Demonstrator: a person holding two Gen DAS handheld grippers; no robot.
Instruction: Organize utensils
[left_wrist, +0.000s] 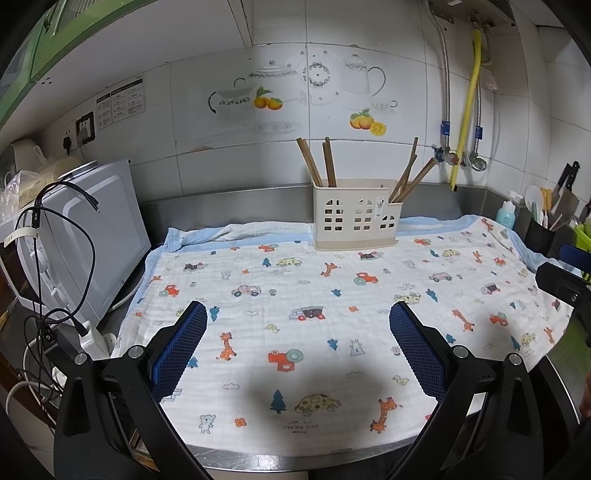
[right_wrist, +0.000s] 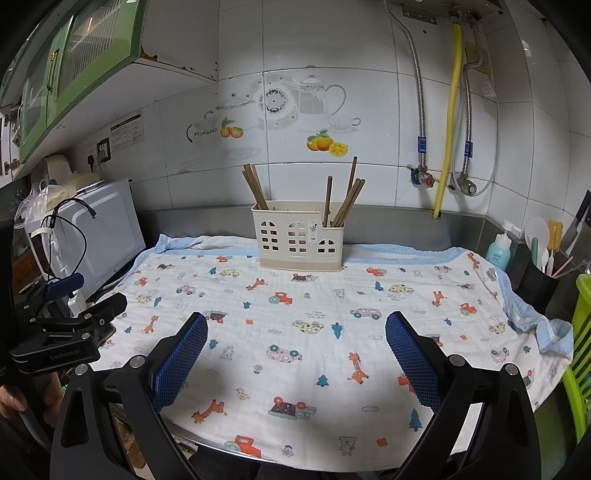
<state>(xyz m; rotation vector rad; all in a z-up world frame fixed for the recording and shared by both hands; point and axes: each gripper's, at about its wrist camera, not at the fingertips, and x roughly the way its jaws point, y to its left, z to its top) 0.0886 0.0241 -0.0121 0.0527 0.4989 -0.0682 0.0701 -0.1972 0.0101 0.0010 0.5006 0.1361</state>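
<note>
Wooden chopsticks are standing in the cream holder, which is sitting at the upper centre of both views, on the far edge of the patterned cloth covering the worktop. One bunch is leaning left in the left compartment; the other sticks are splaying right in the lower right-hand compartment. We are seeing no loose utensils on the cloth.

We are holding the left claw released, blue pads spread wide with nothing between them, low in the frame and well short of the holder. We are holding the right claw released as well, likewise empty and well apart from the holder.

Judging the risks: the sticks are leaning at different angles, so a pinch near their tips is likely to catch only one and lever the rest sideways. The holder looks light and is resting on soft, wrinkled cloth, so pulling a stick at a slant may be tipping or dragging it. At the left edge of the right view the left claw is hovering near dangling cables, which could snag.
</note>
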